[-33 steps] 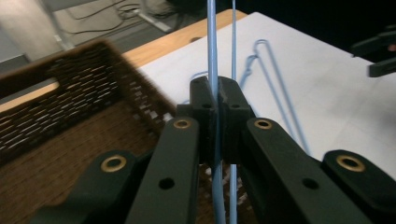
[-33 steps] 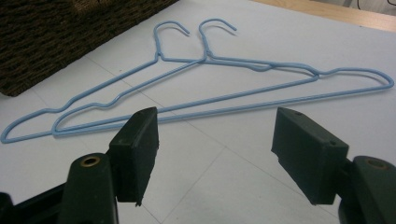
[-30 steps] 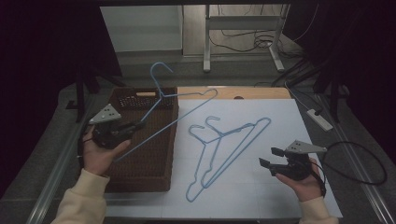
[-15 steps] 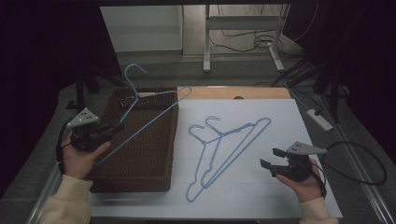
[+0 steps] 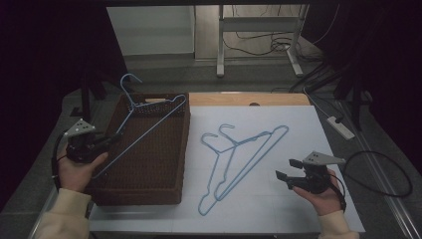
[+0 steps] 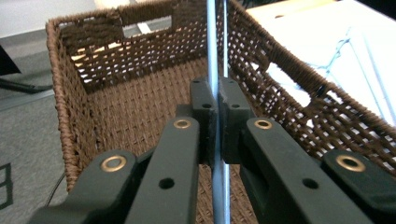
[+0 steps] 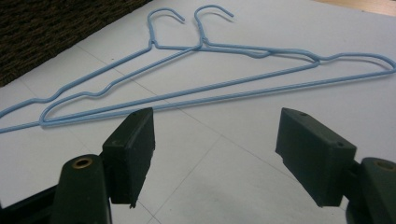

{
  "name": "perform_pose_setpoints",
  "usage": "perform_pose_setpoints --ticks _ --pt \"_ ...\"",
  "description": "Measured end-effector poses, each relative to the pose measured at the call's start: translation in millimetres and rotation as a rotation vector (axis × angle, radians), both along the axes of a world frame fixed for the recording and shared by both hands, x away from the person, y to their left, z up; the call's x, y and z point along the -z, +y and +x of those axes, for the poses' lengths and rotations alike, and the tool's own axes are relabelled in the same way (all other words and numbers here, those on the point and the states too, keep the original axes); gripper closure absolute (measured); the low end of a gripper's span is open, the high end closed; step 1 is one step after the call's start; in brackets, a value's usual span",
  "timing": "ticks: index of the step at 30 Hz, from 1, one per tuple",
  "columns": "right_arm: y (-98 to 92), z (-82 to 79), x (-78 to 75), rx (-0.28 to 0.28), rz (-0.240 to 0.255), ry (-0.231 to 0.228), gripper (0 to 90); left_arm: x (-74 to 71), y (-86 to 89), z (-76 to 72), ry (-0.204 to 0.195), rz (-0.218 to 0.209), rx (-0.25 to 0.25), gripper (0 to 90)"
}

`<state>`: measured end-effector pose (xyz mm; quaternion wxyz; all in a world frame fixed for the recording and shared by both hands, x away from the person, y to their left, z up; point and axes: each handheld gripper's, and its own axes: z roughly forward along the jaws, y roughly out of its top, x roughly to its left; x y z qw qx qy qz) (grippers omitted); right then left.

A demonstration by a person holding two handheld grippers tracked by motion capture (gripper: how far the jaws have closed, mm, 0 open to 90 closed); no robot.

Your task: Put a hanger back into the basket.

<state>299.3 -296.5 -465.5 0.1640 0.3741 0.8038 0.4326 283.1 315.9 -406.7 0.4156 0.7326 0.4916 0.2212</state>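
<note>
- Hanger wire (image 6: 217, 56), thin and pale blue, runs straight up between the pads of my left claw (image 6: 217, 100), which is pinched tight on it.
- From above, my left claw (image 5: 102, 143) sits at the left side of the basket (image 5: 149, 196) and the held hanger (image 5: 149, 122) slants up from it across the basket, its hook (image 5: 128, 82) sticking out past the far left corner.
- Basket walls (image 6: 93, 70) are dark brown woven wicker, ribbed and coarse, with a handle slot cut in the far end; the shape is a deep rectangle.
- My right claw (image 7: 215, 149) is spread wide with nothing between its blocky black pads, low over the white sheet (image 7: 224, 186).
- Beyond it, two more blue wire hangers (image 7: 201, 79) lie flat on the sheet, overlapping, hooks side by side, well apart from the claw.
</note>
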Motion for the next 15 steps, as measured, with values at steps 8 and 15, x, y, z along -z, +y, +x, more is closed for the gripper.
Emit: perform_pose_setpoints --ticks 8,15 --pt "1.3 1.0 2.2 -0.005 -0.005 0.012 28.6 13.3 -8.0 14.2 0.050 0.046 0.014 87.2" --pt "-0.6 0.9 1.8 0.007 0.003 0.009 28.8 26.1 -14.9 29.5 0.125 0.126 0.018 87.1"
